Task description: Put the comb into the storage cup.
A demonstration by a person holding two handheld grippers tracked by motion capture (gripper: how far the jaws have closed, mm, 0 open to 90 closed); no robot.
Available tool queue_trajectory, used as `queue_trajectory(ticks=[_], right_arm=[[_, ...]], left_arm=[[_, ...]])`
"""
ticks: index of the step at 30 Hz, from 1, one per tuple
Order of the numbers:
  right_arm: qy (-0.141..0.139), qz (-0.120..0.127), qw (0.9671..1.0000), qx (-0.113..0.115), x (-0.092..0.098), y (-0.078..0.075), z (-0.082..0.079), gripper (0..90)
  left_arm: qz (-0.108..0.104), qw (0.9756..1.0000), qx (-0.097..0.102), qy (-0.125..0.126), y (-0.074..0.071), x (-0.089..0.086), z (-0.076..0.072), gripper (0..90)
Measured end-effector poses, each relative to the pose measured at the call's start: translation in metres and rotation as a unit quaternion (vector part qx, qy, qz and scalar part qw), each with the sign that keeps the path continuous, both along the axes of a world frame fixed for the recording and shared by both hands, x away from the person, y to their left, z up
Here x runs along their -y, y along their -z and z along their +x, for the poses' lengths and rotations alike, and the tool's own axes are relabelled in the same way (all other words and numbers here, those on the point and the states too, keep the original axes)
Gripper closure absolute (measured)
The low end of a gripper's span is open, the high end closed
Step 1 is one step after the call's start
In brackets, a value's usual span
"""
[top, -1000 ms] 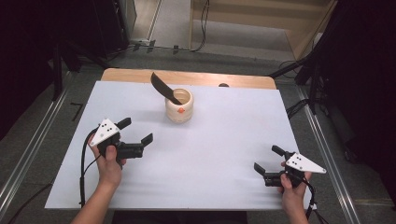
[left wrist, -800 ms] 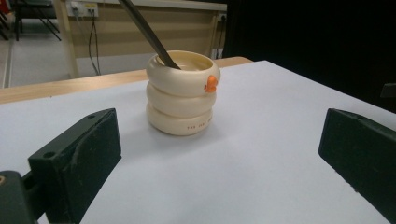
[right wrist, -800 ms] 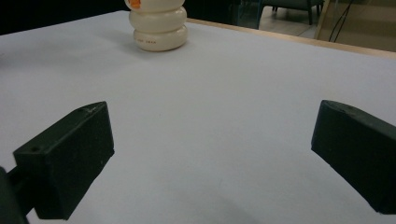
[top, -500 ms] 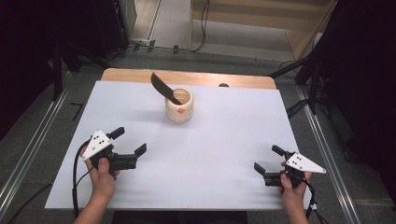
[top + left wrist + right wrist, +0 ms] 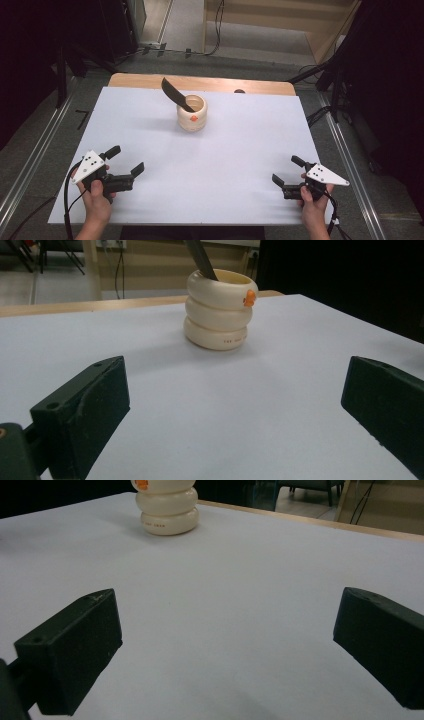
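Note:
A cream ribbed cup (image 5: 191, 113) with a small orange mark stands on the white table (image 5: 250, 135) toward the back centre. A dark flat utensil (image 5: 176, 93) leans out of it to the left. The same cup (image 5: 220, 310) rises ahead in the left gripper view, and its lower rings (image 5: 167, 509) sit at the top of the right gripper view. My left gripper (image 5: 126, 160) is open near the front left, well short of the cup. My right gripper (image 5: 287, 170) is open near the front right. Nothing lies between either pair of jaws.
A wooden strip (image 5: 200, 82) runs along the table's far edge, with a small dark knob (image 5: 239, 91) on it. Metal rails (image 5: 350, 165) flank the table on both sides. Cables (image 5: 215, 30) trail on the floor behind.
My left gripper has drawn back toward the front left edge of the table, staying open. The right gripper and the cup have not moved.

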State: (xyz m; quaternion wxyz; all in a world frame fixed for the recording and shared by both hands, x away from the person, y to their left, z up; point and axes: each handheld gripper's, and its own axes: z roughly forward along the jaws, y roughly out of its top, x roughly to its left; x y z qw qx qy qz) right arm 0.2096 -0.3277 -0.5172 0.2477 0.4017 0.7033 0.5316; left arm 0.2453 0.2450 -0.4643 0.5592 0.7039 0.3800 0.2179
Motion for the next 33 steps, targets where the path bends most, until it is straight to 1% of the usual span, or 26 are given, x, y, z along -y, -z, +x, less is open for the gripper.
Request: queue_trajectory(ticks=[1, 5, 9, 11, 12, 14, 15, 16, 18, 19, 20, 23, 24, 25, 27, 29, 31, 32, 33], right_arm=[[0.0, -0.001, 1.0, 0.0, 0.0, 0.0, 0.0, 0.0], [0.0, 0.001, 1.0, -0.001, 0.0, 0.0, 0.0, 0.0], [0.001, 0.0, 1.0, -0.001, 0.0, 0.0, 0.0, 0.0], [0.002, 0.0, 1.0, -0.001, 0.0, 0.0, 0.0, 0.0], [0.001, -0.001, 1.0, 0.0, 0.0, 0.0, 0.0, 0.0], [0.0, -0.001, 1.0, 0.001, 0.0, 0.0, 0.0, 0.0], [-0.001, -0.001, 1.0, 0.001, 0.0, 0.0, 0.0, 0.0], [-0.001, -0.002, 1.0, 0.001, 0.0, 0.0, 0.0, 0.0], [-0.001, -0.001, 1.0, 0.0, 0.0, 0.0, 0.0, 0.0], [-0.001, 0.0, 1.0, 0.002, 0.0, 0.0, 0.0, 0.0], [-0.001, 0.0, 1.0, 0.002, 0.0, 0.0, 0.001, 0.0], [0.0, 0.004, 1.0, 0.002, 0.001, 0.001, 0.001, 0.0], [0.002, 0.004, 1.0, 0.003, 0.001, 0.001, 0.002, 0.0], [0.004, 0.006, 1.0, 0.001, 0.001, 0.001, 0.002, 0.0], [0.004, 0.005, 1.0, 0.0, 0.001, 0.001, 0.002, 0.0], [0.003, 0.004, 1.0, 0.001, 0.001, 0.001, 0.002, 0.0], [0.002, 0.004, 1.0, 0.002, 0.001, 0.001, 0.001, 0.0], [0.002, 0.004, 1.0, 0.0, 0.001, 0.001, 0.001, 0.0], [0.002, 0.004, 1.0, 0.0, 0.001, 0.001, 0.001, 0.0]], left_arm=[[0.0, 1.0, 0.0, 0.0, 0.0, 0.0, 0.0, 0.0], [0.008, 1.0, -0.002, -0.004, 0.003, -0.009, -0.007, 0.0], [0.007, 0.9999, -0.004, -0.007, 0.005, -0.015, -0.01, 0.0], [0.016, 0.9998, -0.002, -0.006, 0.007, -0.021, -0.015, 0.0], [0.016, 0.9998, -0.002, -0.006, 0.007, -0.021, -0.015, 0.0], [0.028, 0.9995, 0.001, -0.011, 0.008, -0.025, -0.019, 0.0], [0.028, 0.9995, 0.001, -0.011, 0.008, -0.025, -0.019, 0.0], [0.031, 0.9994, 0.002, -0.017, 0.01, -0.029, -0.022, 0.0], [0.03, 0.9993, -0.002, -0.021, 0.011, -0.031, -0.023, 0.0], [0.024, 0.9994, -0.008, -0.026, 0.013, -0.036, -0.025, 0.0], [0.024, 0.9993, -0.01, -0.027, 0.014, -0.038, -0.026, 0.0], [0.043, 0.9984, -0.012, -0.033, 0.017, -0.042, -0.027, 0.0], [0.043, 0.9984, -0.012, -0.033, 0.017, -0.042, -0.027, 0.0], [0.036, 0.9987, -0.011, -0.035, 0.017, -0.044, -0.027, 0.0], [0.039, 0.9985, -0.01, -0.036, 0.016, -0.047, -0.027, 0.0], [0.038, 0.9987, -0.008, -0.034, 0.016, -0.049, -0.027, 0.0], [0.027, 0.9989, -0.013, -0.035, 0.018, -0.055, -0.027, 0.0], [0.029, 0.9986, -0.015, -0.042, 0.019, -0.059, -0.026, 0.0], [0.033, 0.9984, -0.014, -0.044, 0.02, -0.06, -0.026, 0.0]])
